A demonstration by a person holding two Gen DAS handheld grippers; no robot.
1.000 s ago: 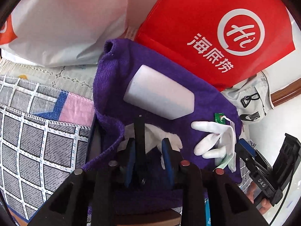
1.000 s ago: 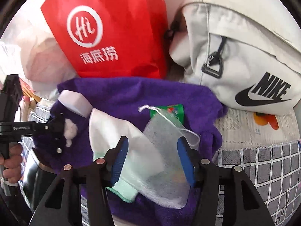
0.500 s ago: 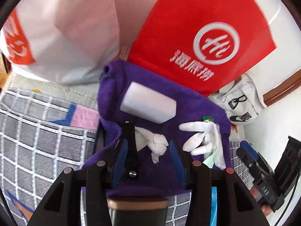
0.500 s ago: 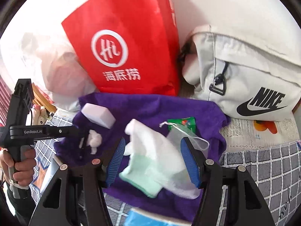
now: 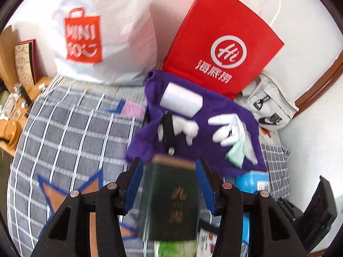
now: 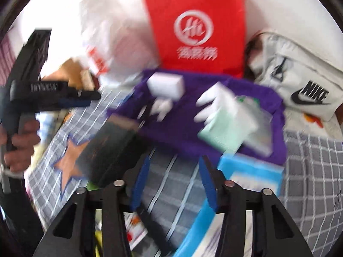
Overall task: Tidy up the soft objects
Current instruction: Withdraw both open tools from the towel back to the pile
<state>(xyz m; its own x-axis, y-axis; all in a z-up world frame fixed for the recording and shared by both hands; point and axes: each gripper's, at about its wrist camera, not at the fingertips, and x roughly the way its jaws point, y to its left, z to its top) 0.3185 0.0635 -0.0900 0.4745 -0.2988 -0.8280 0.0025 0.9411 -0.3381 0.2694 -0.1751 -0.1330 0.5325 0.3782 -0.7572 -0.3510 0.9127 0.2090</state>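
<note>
A purple towel (image 5: 214, 111) (image 6: 257, 98) lies spread on the checked bedspread (image 5: 64, 128). On it rest a white sponge block (image 5: 182, 100) (image 6: 166, 85), a white wad (image 5: 189, 128), a black clip (image 5: 168, 128), a white glove (image 5: 229, 128) (image 6: 216, 107) and a mesh pouch (image 6: 257, 124). My left gripper (image 5: 169, 171) (image 6: 94, 96) hangs back from the towel, its jaws opening. A dark green book (image 5: 171, 199) (image 6: 107, 150) lies on the bed below them, untouched. My right gripper (image 6: 173, 171) is closing over bare bedspread, with nothing between its fingers.
A red paper bag (image 5: 223, 49), a white plastic shopping bag (image 5: 103, 32) and a grey Nike bag (image 6: 300, 81) stand behind the towel against the wall. A blue box (image 6: 250, 175) lies at the towel's near edge. A wooden bedside shelf (image 5: 12, 107) holds small items.
Both grippers have pulled back and up from the towel. The left jaws widened and left the white wad lying there. The right jaws narrowed. The dark book came into view.
</note>
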